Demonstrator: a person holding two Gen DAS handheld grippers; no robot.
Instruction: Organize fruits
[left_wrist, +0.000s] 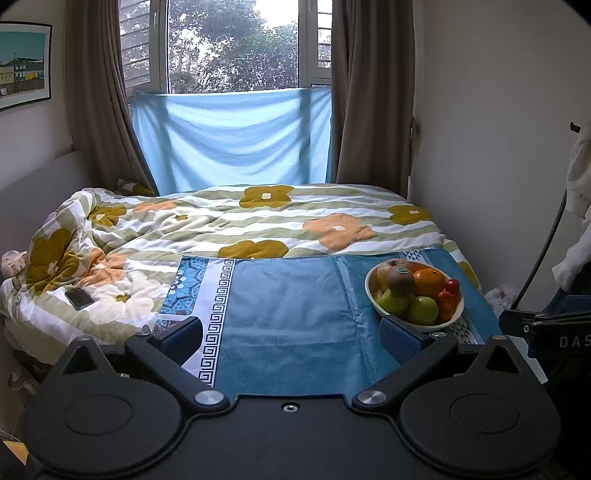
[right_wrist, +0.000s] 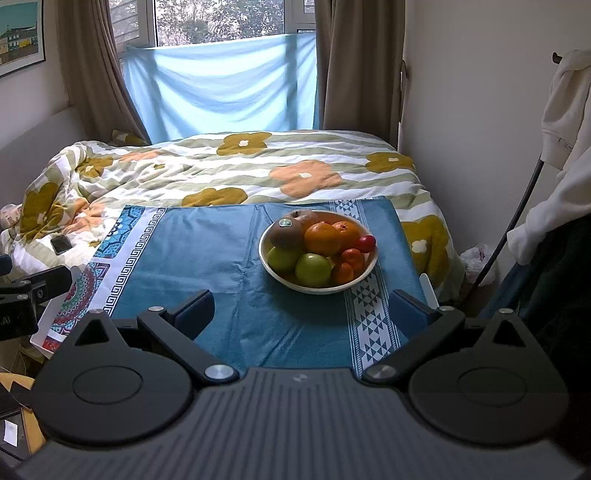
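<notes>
Right wrist view has the cream bowl (right_wrist: 291, 282) pretty much dead ahead, sitting on a blue cloth (right_wrist: 207, 251) that covers the surface at the foot of the bed (right_wrist: 332, 147). It's piled up: a brown pear-ish fruit with a sticker (right_wrist: 286, 234) at the back left, a reddish apple (right_wrist: 304, 216) behind it, two oranges (right_wrist: 323, 238) in the middle, two green apples (right_wrist: 313, 269) up front, a couple of small tangerines (right_wrist: 352, 258) on the right and a little red fruit (right_wrist: 366, 243) perched by the rim. Nothing has been taken out, all the fruit is in the bowl.

The right claw (right_wrist: 303, 315) hangs just in front of the bowl with its blue-padded fingers (right_wrist: 195, 314) spread wide apart, holding nothing and not touching the bowl.

From the left wrist view the same bowl (left_wrist: 373, 299) sits off to the right, and the left claw (left_wrist: 291, 334) is spread wide too, empty. Its right-hand pad (left_wrist: 400, 339) looks like it's just beside the bowl's near rim, maybe overlapping it in the picture, can't tell if it's actually touching.

A dark phone (left_wrist: 79, 298) lies on the flowery duvet (left_wrist: 258, 218) well off to the left. Brown curtains (left_wrist: 365, 110) and a light blue sheet (left_wrist: 236, 136) hang over the window behind the bed.
</notes>
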